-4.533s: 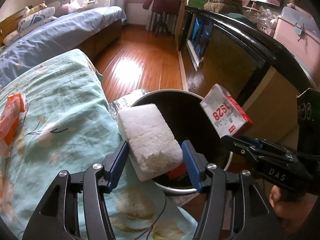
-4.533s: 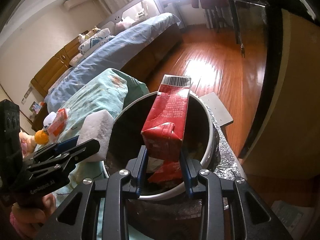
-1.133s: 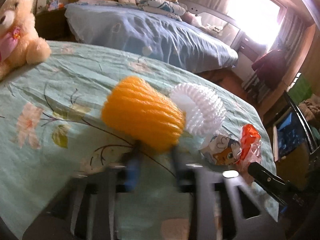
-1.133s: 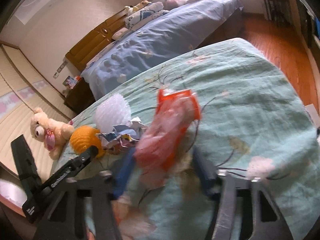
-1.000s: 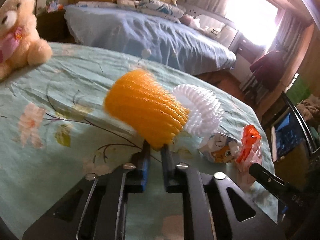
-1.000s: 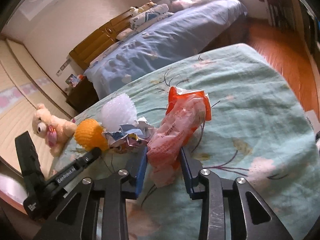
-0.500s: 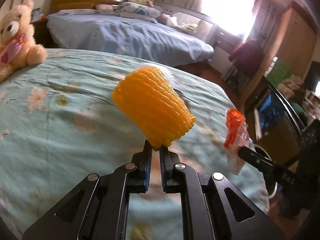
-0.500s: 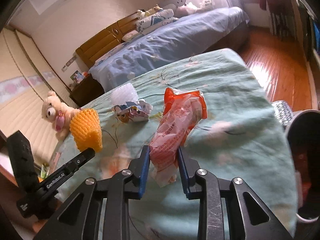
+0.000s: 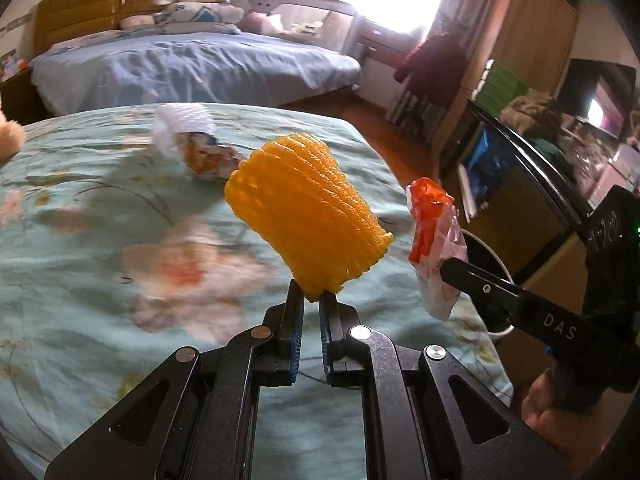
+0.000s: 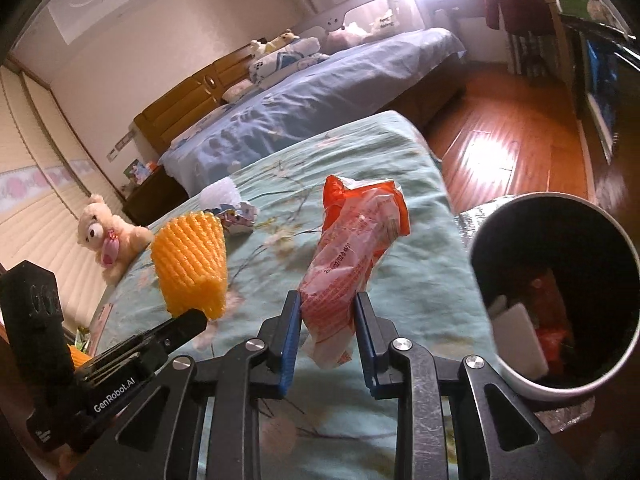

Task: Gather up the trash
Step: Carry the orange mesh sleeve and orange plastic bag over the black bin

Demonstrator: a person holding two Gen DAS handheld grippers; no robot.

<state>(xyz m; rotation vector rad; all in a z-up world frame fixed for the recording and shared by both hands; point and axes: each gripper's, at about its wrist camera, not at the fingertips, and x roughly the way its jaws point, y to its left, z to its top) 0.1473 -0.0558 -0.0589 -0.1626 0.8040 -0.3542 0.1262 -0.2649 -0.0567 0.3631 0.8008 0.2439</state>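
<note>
Trash up in both claws: left claw (image 9: 311, 300) pinches the orange foam net (image 9: 306, 218), right claw (image 10: 325, 322) clamps the orange wrapper (image 10: 352, 256), bin (image 10: 554, 292) at three o'clock.

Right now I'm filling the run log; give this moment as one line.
left tool: shut on foam net | right tool: shut on wrapper | bin: not reached | bed: two scraps left

Ribbed orange foam net (image 9: 308, 216), orange-and-clear wrapper (image 10: 352, 248), teal bedspread (image 9: 80, 280) (floral print)
</note>
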